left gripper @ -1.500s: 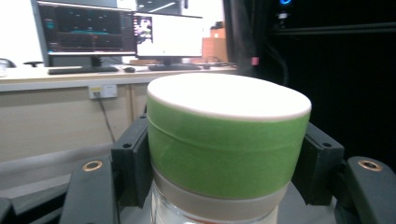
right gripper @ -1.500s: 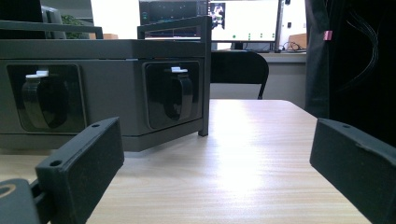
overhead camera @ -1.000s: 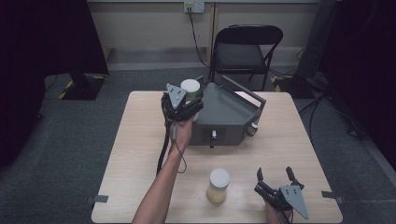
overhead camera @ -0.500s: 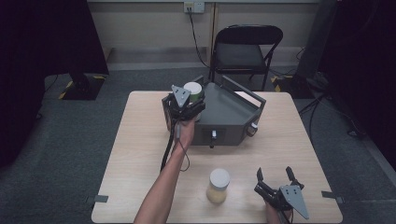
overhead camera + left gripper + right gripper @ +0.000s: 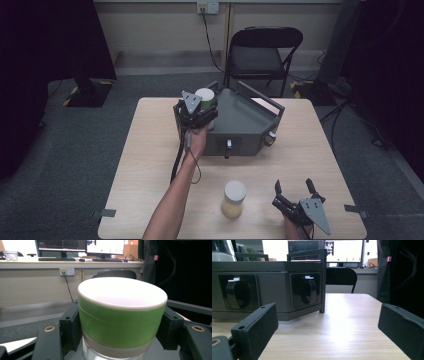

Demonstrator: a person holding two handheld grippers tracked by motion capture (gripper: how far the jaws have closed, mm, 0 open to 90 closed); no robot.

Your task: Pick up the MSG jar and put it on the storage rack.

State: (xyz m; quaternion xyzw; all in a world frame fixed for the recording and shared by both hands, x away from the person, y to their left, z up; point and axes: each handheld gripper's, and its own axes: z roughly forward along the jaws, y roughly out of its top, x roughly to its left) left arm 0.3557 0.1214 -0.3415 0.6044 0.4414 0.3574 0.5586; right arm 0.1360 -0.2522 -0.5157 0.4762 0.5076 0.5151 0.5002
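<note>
The left gripper (image 5: 198, 111) pinches a green-lidded jar (image 5: 122, 315) from both sides, its black jaws tight against the lid, holding it over the near left corner of the grey box (image 5: 245, 125) on the table (image 5: 150, 165). Near the front edge, the right gripper (image 5: 295, 192) rests with jaws spread wide and nothing between them, just right of a white-lidded jar (image 5: 234, 198).

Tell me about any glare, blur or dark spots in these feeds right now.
High view: room edges are dark, table evenly lit. Left gripper view: jar sharp, desk behind soft. Right gripper view: glare on the tabletop, screens washed out.
</note>
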